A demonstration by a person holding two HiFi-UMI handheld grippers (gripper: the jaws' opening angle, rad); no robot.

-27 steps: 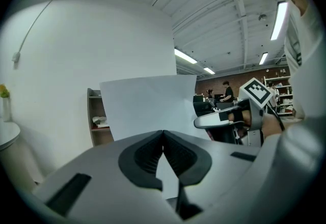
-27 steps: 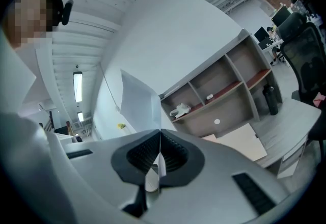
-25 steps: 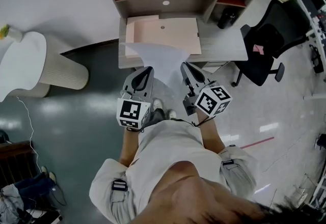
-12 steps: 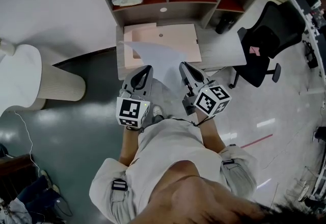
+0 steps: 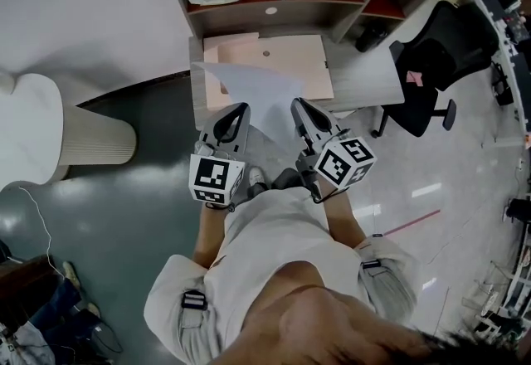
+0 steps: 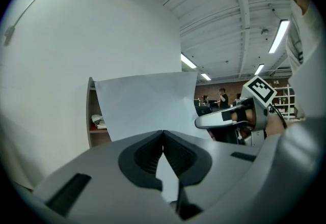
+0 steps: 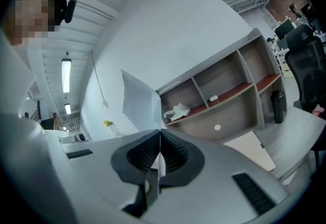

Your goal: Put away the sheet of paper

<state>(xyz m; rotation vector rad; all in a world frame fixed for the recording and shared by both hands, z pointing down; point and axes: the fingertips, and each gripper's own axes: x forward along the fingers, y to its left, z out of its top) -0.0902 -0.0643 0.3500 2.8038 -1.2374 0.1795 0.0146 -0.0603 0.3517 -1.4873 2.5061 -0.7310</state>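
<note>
Office bay with a grey-green floor. Ahead of me a worktop (image 5: pixel 365 73) is sitting under a shelf unit (image 5: pixel 332 11). A pink folder (image 5: pixel 290 56) is lying flat on it and a black chair (image 5: pixel 431 65) is standing to the right.

I am carrying the sheet of paper (image 5: pixel 253 90) in the air. Its far part is reaching over the near edge of the worktop and over the folder, resting on neither as far as I can tell.

The left gripper (image 5: pixel 240 111) is pinching the near left edge. Its fingers (image 6: pixel 145 157) are pressing fully together with the paper running up between them. The right gripper (image 5: pixel 296 105) is doing the same at the near right edge, clamping flat on the sheet, which is showing edge-on in the right gripper view.

Step in hand, as I judge it: bringing the sheet in over the worktop to lay it down or slip it into the folder.

Notes for doing it well:
- I am aiming to move both hands as one so the span between them is not changing. Pulling apart would tear the sheet and closing in would buckle it.
- The far edge is hanging free and unsupported, so I am planning to lead it in low and level and land it first, before opening either grip.
- I cannot tell which cover or slot is meant to take the paper.
</note>
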